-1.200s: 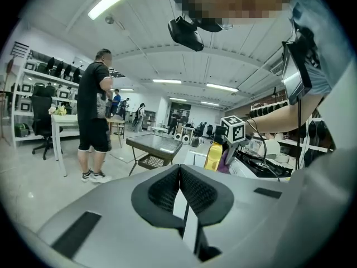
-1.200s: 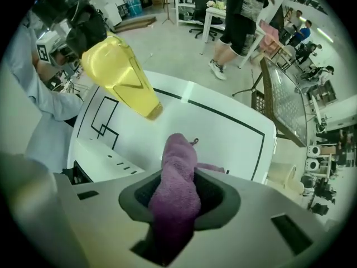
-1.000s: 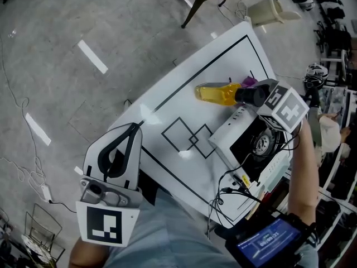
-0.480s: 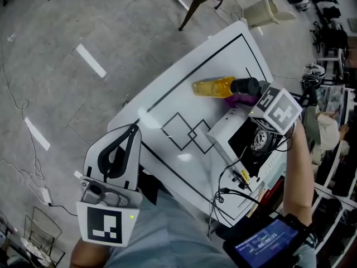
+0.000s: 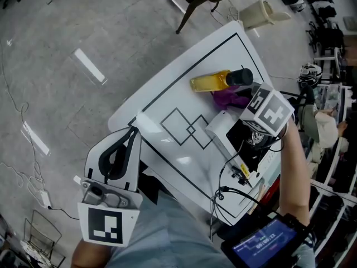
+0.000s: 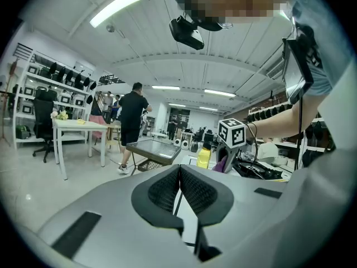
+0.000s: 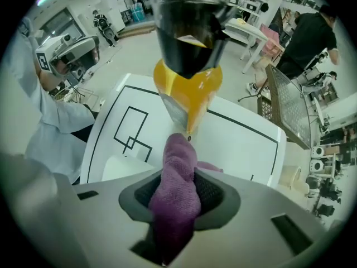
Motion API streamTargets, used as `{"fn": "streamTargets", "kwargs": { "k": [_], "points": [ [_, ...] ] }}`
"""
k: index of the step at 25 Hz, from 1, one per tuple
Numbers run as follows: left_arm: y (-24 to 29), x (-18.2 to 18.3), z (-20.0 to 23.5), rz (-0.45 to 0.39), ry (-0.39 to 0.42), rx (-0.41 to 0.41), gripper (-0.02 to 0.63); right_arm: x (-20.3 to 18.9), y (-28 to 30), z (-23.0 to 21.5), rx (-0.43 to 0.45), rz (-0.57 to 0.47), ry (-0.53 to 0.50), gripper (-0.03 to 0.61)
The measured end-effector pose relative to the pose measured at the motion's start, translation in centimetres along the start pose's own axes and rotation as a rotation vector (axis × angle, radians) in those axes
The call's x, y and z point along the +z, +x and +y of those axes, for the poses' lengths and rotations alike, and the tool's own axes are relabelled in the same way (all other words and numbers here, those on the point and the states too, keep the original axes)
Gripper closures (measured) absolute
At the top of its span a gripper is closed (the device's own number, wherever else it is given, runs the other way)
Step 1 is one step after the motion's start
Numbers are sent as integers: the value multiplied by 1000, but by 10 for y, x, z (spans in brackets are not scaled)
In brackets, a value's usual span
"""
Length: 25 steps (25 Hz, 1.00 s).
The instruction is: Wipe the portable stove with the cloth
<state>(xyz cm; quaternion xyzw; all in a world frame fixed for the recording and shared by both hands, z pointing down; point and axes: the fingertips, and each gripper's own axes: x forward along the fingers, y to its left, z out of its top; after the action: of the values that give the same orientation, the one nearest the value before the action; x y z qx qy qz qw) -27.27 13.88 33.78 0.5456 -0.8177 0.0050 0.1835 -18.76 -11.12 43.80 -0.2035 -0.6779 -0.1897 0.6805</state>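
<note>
1. The right gripper (image 7: 179,199), carrying the purple cloth (image 5: 227,99), has crossed from beyond the cap end of the yellow bottle (image 5: 211,81) to the bottle's near side.
2. The cloth, earlier only a scrap showing behind the bottle's cap, now hangs in plain sight just beside the bottle, between it and the portable stove (image 5: 218,128).

Nubby purple cloth (image 7: 177,186) — glossy white table (image 5: 167,96)
</note>
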Motion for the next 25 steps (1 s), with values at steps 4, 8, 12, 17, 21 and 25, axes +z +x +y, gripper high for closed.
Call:
{"fn": "streamTargets", "kwargs": {
  "k": [4,8,12,17,21,25],
  "points": [
    [-9,2,-1,-16,-1,5,595,4,-1,13,8,5,-13,434],
    [-18,2,-2,-22,-6,9,595,9,-2,27,19,4,-25,434],
    [-28,4,-4,-29,1,10,595,13,-4,41,27,-2,-36,434],
    [-40,7,-7,-36,8,17,595,20,-7,56,36,-14,-48,434],
    [-51,13,-11,-51,13,21,595,26,-11,72,48,-23,-63,434],
    [-65,17,-16,-74,19,30,595,25,-9,92,68,-58,-66,434]
  ]
}}
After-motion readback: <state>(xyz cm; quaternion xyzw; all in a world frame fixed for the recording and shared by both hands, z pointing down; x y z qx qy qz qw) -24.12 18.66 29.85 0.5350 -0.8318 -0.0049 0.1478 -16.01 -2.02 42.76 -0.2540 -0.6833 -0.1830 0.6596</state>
